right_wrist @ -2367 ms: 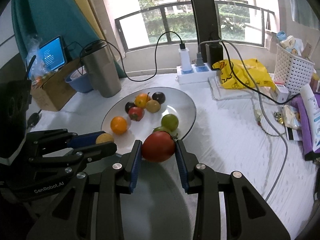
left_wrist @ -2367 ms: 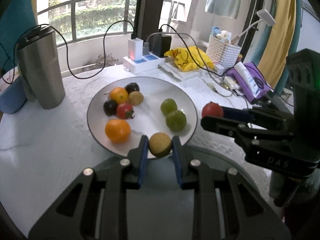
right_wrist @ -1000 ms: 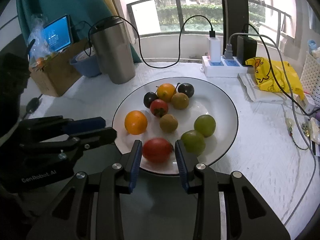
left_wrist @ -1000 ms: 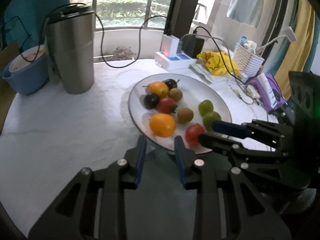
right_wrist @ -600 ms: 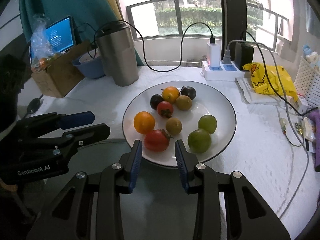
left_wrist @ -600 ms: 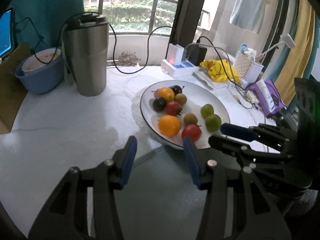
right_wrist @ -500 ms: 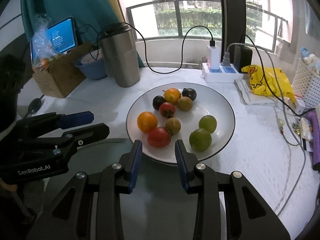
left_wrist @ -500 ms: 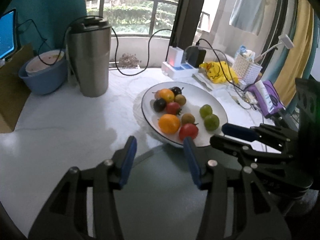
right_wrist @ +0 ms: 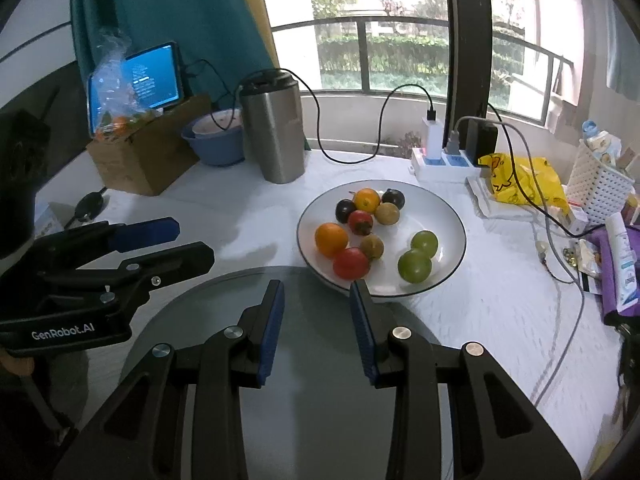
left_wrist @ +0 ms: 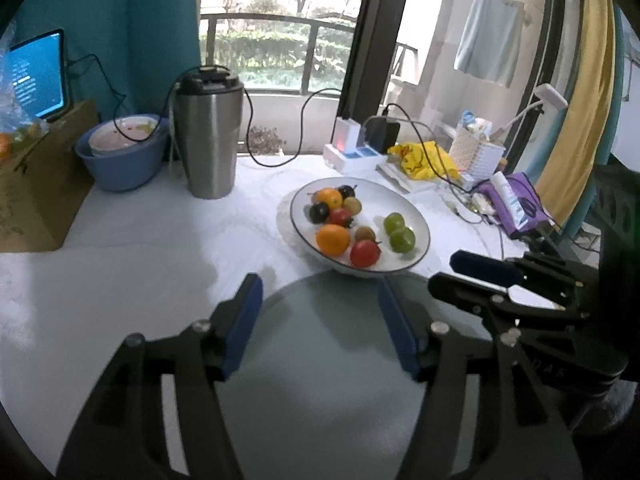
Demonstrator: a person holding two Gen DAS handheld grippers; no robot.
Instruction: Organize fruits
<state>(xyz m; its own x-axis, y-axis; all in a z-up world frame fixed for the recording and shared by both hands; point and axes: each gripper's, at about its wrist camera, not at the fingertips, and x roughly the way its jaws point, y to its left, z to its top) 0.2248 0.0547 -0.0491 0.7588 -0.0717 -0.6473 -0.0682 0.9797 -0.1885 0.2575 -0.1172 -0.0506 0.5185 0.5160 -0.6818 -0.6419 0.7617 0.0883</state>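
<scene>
Left wrist view takes in the hanging shirt [left_wrist: 488, 54] and white lamp [left_wrist: 550, 96] off to my right; the right wrist view misses both but shows the tablet [right_wrist: 154, 76] in full, with a plastic bag [right_wrist: 114, 92] of oranges on the cardboard box [right_wrist: 148, 160].

The plate [right_wrist: 448, 216] sits on the white table [right_wrist: 500, 300] just ahead of both my tools. On it lie nine fruits: an orange [right_wrist: 331, 239], a red tomato [right_wrist: 351, 263] touching a small brown one [right_wrist: 372, 246], two green ones [right_wrist: 415, 266] side by side, and a far cluster of five. Behind stand a steel tumbler [left_wrist: 210, 140], a blue bowl [left_wrist: 124, 156], a power strip [left_wrist: 354, 156], a yellow bag [left_wrist: 426, 158] and a white basket [left_wrist: 476, 156]; cables trail over the table near the plate.

My left gripper [left_wrist: 320, 304] is spread wide and grasps nothing, level above the table short of the plate's near rim. My right gripper [right_wrist: 316, 312] is parted too, empty, its tips just at the rim below the tomato. Each tool shows in the other's view, pointing across
</scene>
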